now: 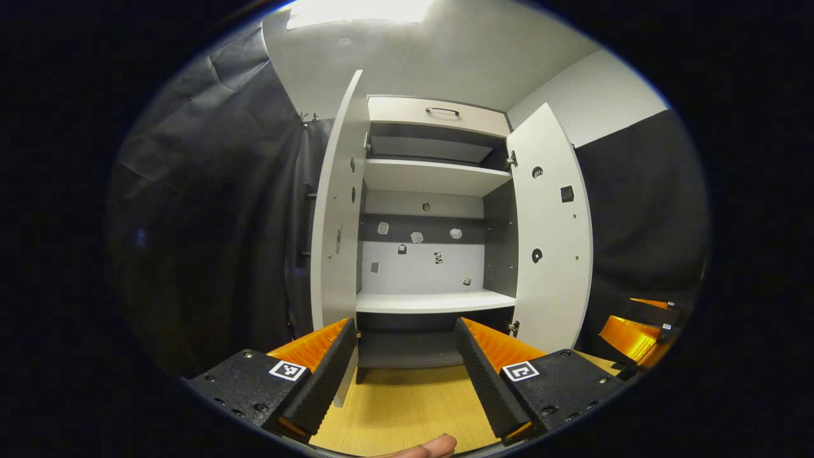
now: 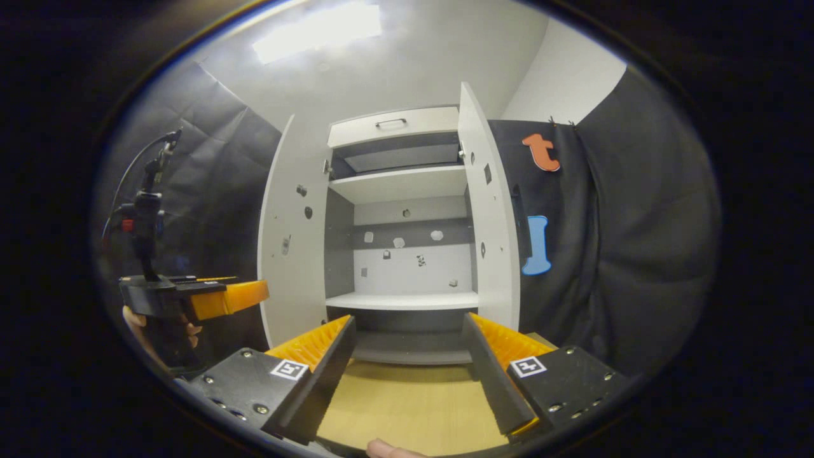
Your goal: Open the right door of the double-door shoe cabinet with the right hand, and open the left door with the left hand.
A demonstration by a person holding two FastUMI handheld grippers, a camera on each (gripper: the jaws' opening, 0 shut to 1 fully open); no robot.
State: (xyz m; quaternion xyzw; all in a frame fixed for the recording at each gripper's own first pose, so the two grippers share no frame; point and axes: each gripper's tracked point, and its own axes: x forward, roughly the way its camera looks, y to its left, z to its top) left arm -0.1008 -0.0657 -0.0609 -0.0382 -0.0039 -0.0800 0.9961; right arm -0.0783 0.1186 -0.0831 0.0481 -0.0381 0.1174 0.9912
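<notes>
Left gripper point(image 1: 405, 366): jaws spread wide, nothing between them, each a black ribbed wedge backed with ridged orange plastic on a matte black block with a square marker. Past their tips runs the pale wood-grain floor point(image 1: 407, 407), and a fingertip point(image 1: 432, 447) peeks in at the near edge. Straight ahead, well apart from the jaws, stands the tall white double-door shoe cabinet point(image 1: 432, 216). Its smooth white left door point(image 1: 337, 210) is swung out edge-on, its lower corner just beyond the left finger; its white right door point(image 1: 550, 235) hangs open on the right, with round holes in its inner face. Inside are flat white shelves, grey walls and a back panel dotted with small fittings; up top sits a drawer front with a slim dark handle point(image 1: 442, 111).

Right gripper point(image 2: 407, 366): same build, jaws equally wide apart and empty, over the same floor point(image 2: 407, 401). The cabinet point(image 2: 400, 235) lies dead ahead, far off, left door point(image 2: 292, 235) and right door point(image 2: 489, 210) both open. At near left the other gripper point(image 2: 191, 299) shows, orange finger pointing toward the left door.
</notes>
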